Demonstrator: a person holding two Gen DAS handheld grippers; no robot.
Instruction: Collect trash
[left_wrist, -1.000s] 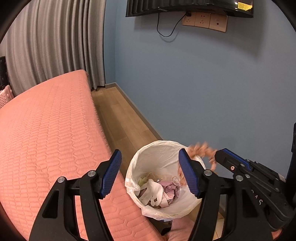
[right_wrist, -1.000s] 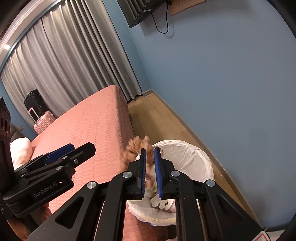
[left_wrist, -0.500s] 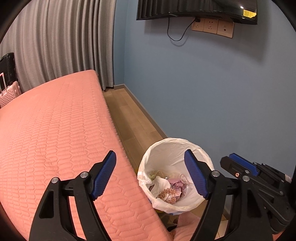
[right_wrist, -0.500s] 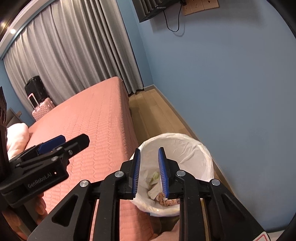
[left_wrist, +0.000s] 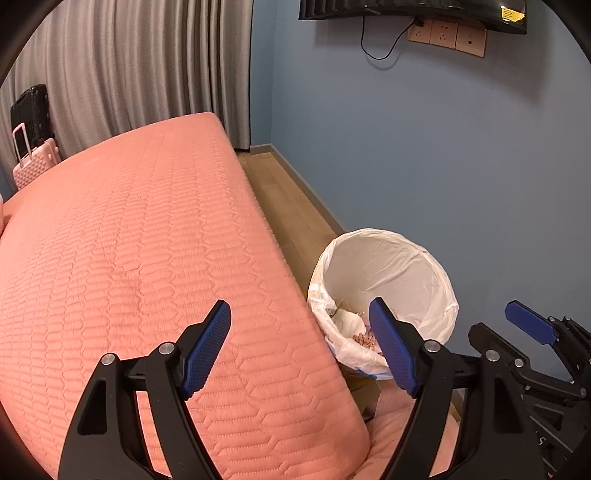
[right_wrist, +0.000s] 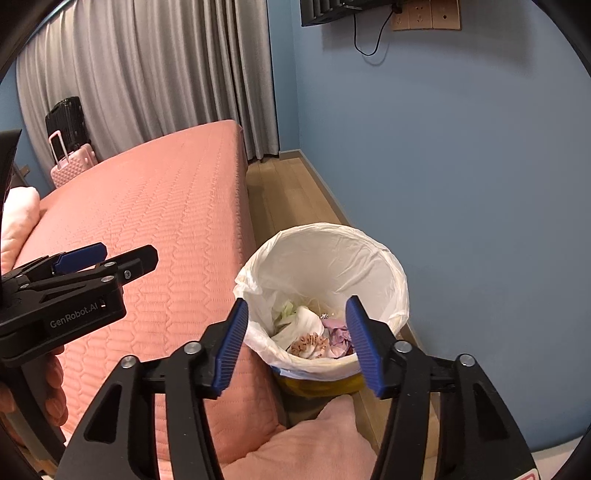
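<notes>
A bin lined with a white bag (right_wrist: 354, 254) stands on the floor between the bed and the blue wall; it also shows in the left wrist view (left_wrist: 399, 266). Inside lie crumpled white, green and purple trash and a pinkish spotted piece (right_wrist: 308, 343). My right gripper (right_wrist: 297, 341) is open and empty above the bin's near rim. My left gripper (left_wrist: 301, 345) is open and empty over the bed's corner, left of the bin. Each gripper shows in the other's view: the left one (right_wrist: 79, 258), the right one (left_wrist: 532, 325).
A salmon quilted bed (left_wrist: 147, 240) fills the left. A pink suitcase (right_wrist: 70, 166) and a black one (right_wrist: 66, 118) stand by the grey curtains (right_wrist: 155, 74). A wood floor strip (right_wrist: 291, 199) runs along the blue wall. A screen (left_wrist: 406, 7) and sockets hang above.
The right gripper opened wide and the pinkish spotted trash it held dropped into the bin. Both grippers drew back and swung left, showing more of the bed.
</notes>
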